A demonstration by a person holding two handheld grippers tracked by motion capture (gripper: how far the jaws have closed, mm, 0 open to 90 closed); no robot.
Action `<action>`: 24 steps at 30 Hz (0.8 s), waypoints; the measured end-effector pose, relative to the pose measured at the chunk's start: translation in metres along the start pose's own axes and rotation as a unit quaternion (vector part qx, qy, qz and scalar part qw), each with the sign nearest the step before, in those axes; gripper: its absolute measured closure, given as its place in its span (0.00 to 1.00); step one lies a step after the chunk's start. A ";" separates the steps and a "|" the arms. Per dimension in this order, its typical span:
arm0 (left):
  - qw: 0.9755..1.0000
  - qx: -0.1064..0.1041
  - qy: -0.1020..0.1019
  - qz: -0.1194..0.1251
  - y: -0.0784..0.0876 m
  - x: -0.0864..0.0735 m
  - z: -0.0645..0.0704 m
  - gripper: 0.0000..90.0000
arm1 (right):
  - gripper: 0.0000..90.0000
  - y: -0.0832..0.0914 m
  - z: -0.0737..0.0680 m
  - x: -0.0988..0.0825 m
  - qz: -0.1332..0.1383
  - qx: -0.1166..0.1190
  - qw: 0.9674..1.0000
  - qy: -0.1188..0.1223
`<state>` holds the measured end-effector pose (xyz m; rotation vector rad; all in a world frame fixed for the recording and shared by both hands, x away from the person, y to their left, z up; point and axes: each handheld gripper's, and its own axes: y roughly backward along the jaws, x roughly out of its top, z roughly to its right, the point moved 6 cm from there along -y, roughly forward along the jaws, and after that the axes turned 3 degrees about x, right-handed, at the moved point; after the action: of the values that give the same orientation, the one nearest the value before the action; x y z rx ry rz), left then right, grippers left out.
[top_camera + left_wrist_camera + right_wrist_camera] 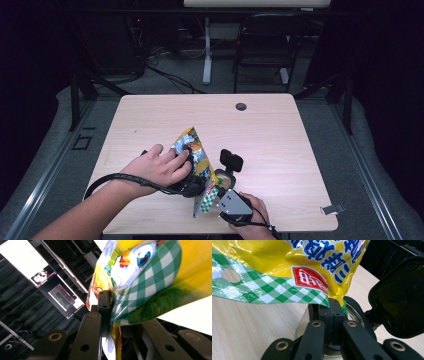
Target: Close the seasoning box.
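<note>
Snack bag (196, 165) above tabletop (280, 150), near front edge, left of centre. Left gripper (192, 187) at bag's left side, right gripper (220, 196) at bag's lower right corner. Open-lidded container (227, 172) on tabletop just right of bag. Clip (331, 209) at tabletop's front right corner. Chair (265, 47) on floor behind tabletop.
</note>
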<state>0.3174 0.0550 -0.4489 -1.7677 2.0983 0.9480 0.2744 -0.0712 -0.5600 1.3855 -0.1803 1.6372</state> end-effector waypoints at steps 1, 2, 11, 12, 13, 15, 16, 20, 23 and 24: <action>1.000 0.000 -0.003 -0.002 0.000 0.000 -0.001 0.90 | 1.00 0.000 0.000 0.000 0.000 0.000 1.000 0.000; 1.000 0.000 0.000 0.001 0.000 0.000 0.000 0.90 | 1.00 0.000 0.000 0.000 0.000 0.000 1.000 0.000; 1.000 -0.007 0.002 -0.001 0.001 0.001 -0.002 0.90 | 1.00 0.001 0.001 0.000 0.002 -0.001 1.000 -0.002; 1.000 -0.006 0.002 -0.001 0.001 0.001 -0.002 0.90 | 1.00 0.001 0.001 0.000 0.002 0.000 1.000 -0.002; 1.000 -0.001 0.004 0.003 0.000 0.001 -0.002 0.90 | 1.00 0.001 0.001 0.000 0.002 0.000 1.000 -0.002; 1.000 0.000 0.004 0.003 0.000 0.001 -0.002 0.90 | 1.00 0.001 0.001 0.000 0.003 -0.001 1.000 -0.003; 1.000 -0.001 0.004 0.003 0.000 0.001 -0.002 0.90 | 1.00 0.001 0.001 0.000 0.003 0.000 1.000 -0.003; 1.000 -0.002 -0.001 -0.001 0.001 0.000 -0.003 0.90 | 1.00 0.001 0.000 0.001 0.003 0.002 1.000 -0.001; 1.000 -0.002 -0.001 -0.001 0.001 0.000 -0.003 0.90 | 1.00 0.001 0.000 0.001 0.002 0.001 1.000 -0.001; 1.000 -0.001 0.002 0.003 0.001 0.001 -0.002 0.90 | 1.00 0.001 0.000 0.001 0.003 0.002 1.000 -0.001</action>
<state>0.3170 0.0530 -0.4473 -1.7672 2.1072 0.9503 0.2742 -0.0715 -0.5590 1.3914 -0.1824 1.6411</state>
